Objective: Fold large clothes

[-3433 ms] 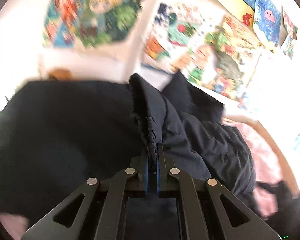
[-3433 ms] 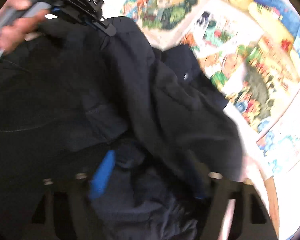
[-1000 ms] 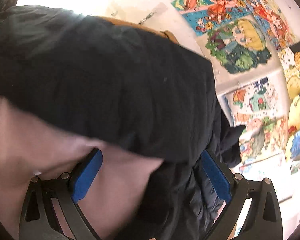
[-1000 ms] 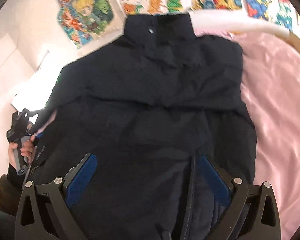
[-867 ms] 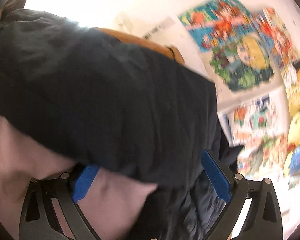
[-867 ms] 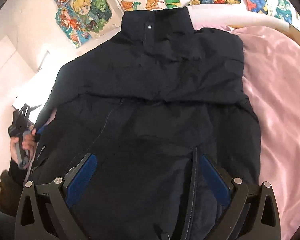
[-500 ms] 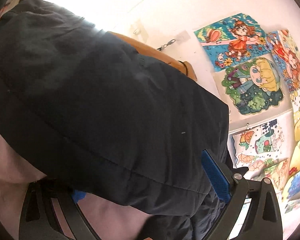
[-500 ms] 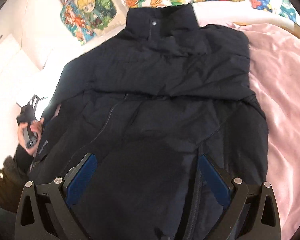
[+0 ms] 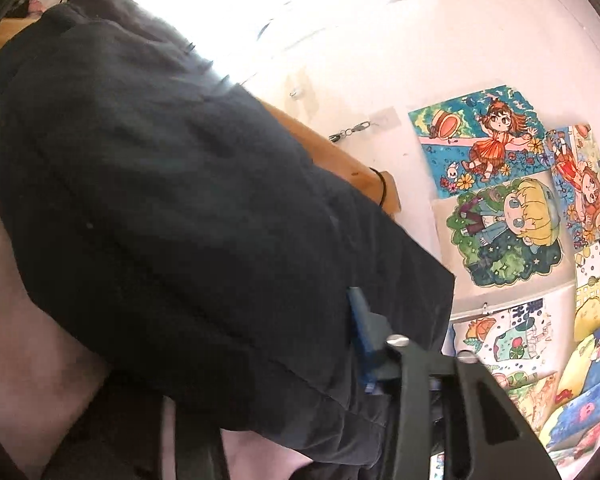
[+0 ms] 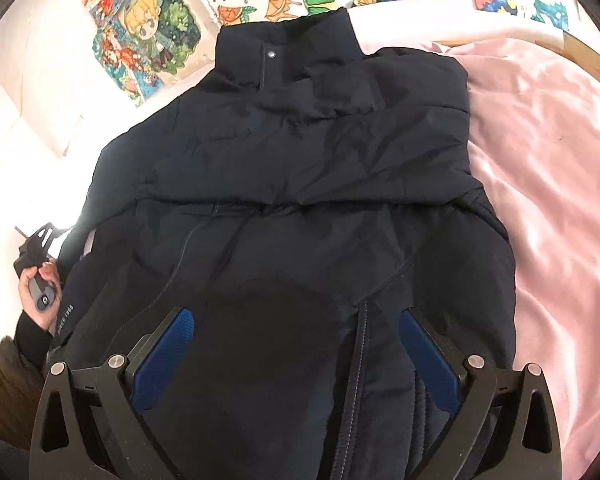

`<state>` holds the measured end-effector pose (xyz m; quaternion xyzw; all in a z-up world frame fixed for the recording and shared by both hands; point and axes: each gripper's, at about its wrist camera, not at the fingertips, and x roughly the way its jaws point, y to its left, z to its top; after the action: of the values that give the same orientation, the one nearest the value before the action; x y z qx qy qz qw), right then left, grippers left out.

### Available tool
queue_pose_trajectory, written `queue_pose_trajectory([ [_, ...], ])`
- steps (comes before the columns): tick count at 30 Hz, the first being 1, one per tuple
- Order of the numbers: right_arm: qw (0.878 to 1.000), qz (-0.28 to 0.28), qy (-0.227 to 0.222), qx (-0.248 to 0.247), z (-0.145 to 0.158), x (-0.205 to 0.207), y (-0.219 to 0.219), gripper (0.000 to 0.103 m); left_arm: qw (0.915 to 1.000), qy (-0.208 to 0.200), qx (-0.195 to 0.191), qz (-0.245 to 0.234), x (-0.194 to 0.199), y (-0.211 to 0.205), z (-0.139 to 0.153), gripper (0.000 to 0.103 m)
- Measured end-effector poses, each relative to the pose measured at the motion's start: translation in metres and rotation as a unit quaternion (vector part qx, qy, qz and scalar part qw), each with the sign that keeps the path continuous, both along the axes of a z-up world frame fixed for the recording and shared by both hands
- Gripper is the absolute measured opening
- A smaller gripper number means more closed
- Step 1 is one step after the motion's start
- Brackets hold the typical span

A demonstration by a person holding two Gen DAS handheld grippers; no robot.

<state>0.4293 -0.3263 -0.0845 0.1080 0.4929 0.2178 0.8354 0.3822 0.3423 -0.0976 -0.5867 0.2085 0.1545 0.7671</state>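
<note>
Jacket (image 10: 300, 184) is plain navy, almost black, with small white lettering on the sleeve. Bed sheet (image 10: 548, 184) is solid pink. My right gripper (image 10: 296, 360) is black with blue pads (image 10: 160, 356). Wall drawings (image 9: 508, 224) are multicoloured cartoons: yellow hair, green, orange.

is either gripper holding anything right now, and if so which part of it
The right gripper is open over the jacket, holding nothing. The left gripper is at the jacket's sleeve; fabric hides one finger, so a grip can't be confirmed.
</note>
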Motion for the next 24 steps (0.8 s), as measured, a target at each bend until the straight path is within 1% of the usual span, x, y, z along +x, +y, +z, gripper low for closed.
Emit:
queue_pose_trajectory([
  [1, 1.0, 0.001, 0.0, 0.0, 0.0, 0.0, 0.0, 0.103, 1.0, -0.004, 0.008, 0.003, -0.001, 0.001, 0.003, 0.023],
  [2, 1.0, 0.002, 0.001, -0.001, -0.001, 0.0, 0.0, 0.103, 0.9996, -0.009, 0.026, 0.008, -0.004, 0.001, 0.009, 0.018],
  [4, 1.0, 0.0, 0.004, 0.001, -0.002, 0.001, -0.001, 0.103, 0.9964, -0.011, 0.083, 0.017, -0.006, -0.003, 0.028, 0.011],
  [6, 1.0, -0.003, 0.006, 0.004, -0.002, 0.001, -0.002, 0.103, 0.9914, -0.014, 0.129, 0.021, -0.008, -0.007, 0.045, 0.009],
  [7, 1.0, -0.004, 0.007, 0.006, -0.003, 0.002, -0.003, 0.103, 0.9877, -0.019, 0.154, 0.021, -0.006, -0.009, 0.058, 0.007],
  [8, 1.0, -0.006, 0.008, 0.008, -0.002, 0.002, -0.004, 0.103, 0.985, -0.025, 0.17, 0.017, -0.005, -0.012, 0.067, 0.007],
  [10, 1.0, -0.012, 0.006, 0.012, 0.0, 0.004, -0.007, 0.103, 0.9775, -0.038, 0.207, 0.007, 0.0, -0.02, 0.09, 0.006],
  [12, 1.0, -0.02, -0.002, 0.014, 0.004, 0.006, -0.013, 0.103, 0.9647, -0.055, 0.257, -0.01, 0.007, -0.036, 0.118, 0.006],
  [13, 0.999, -0.027, -0.011, 0.014, 0.009, 0.008, -0.017, 0.103, 0.9561, -0.062, 0.286, -0.019, 0.009, -0.047, 0.132, 0.006],
  [16, 0.998, -0.05, -0.04, 0.007, 0.024, 0.013, -0.031, 0.103, 0.9214, -0.086, 0.375, -0.056, 0.017, -0.093, 0.168, 0.006],
  [17, 0.997, -0.062, -0.055, 0.002, 0.032, 0.015, -0.038, 0.103, 0.9069, -0.098, 0.403, -0.075, 0.021, -0.113, 0.179, 0.006],
  [19, 0.994, -0.08, -0.073, -0.001, 0.043, 0.018, -0.05, 0.103, 0.8804, -0.118, 0.445, -0.113, 0.026, -0.149, 0.193, 0.006],
  [20, 0.993, -0.09, -0.081, 0.0, 0.047, 0.018, -0.056, 0.103, 0.8612, -0.127, 0.472, -0.14, 0.031, -0.173, 0.201, 0.006],
  [21, 0.991, -0.099, -0.088, 0.0, 0.05, 0.018, -0.062, 0.103, 0.844, -0.13, 0.494, -0.164, 0.036, -0.192, 0.205, 0.006],
  [22, 0.99, -0.108, -0.095, -0.001, 0.053, 0.018, -0.066, 0.103, 0.8174, -0.133, 0.525, -0.197, 0.04, -0.22, 0.208, 0.006],
  [23, 0.988, -0.118, -0.102, -0.005, 0.055, 0.018, -0.071, 0.103, 0.8003, -0.135, 0.542, -0.218, 0.043, -0.239, 0.209, 0.006],
  [24, 0.986, -0.125, -0.107, -0.009, 0.056, 0.018, -0.076, 0.103, 0.7786, -0.137, 0.56, -0.247, 0.046, -0.262, 0.208, 0.006],
])
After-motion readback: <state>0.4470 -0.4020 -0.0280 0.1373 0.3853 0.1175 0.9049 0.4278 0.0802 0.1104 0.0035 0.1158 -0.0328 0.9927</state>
